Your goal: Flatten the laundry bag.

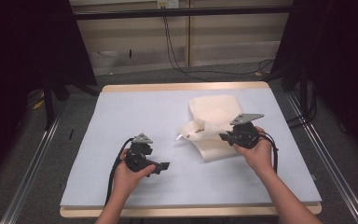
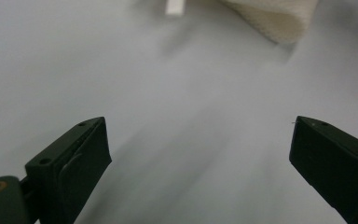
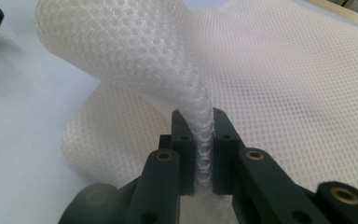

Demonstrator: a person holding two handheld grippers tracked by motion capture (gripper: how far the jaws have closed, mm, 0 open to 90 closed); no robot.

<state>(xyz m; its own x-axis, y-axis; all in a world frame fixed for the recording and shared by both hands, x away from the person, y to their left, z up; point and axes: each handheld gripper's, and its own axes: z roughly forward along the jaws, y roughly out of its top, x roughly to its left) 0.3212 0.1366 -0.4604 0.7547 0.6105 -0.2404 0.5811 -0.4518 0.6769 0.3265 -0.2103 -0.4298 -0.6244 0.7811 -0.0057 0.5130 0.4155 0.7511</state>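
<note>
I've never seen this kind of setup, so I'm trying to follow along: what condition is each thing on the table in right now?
White mesh cloth: crumpled, one fold lifted off the table, the rest lying flat.
Right claw: shut on a fold of the mesh cloth.
Left claw: open, holding nothing, apart from the cloth.
Pale grey table mat: flat, covering the tabletop.
</note>
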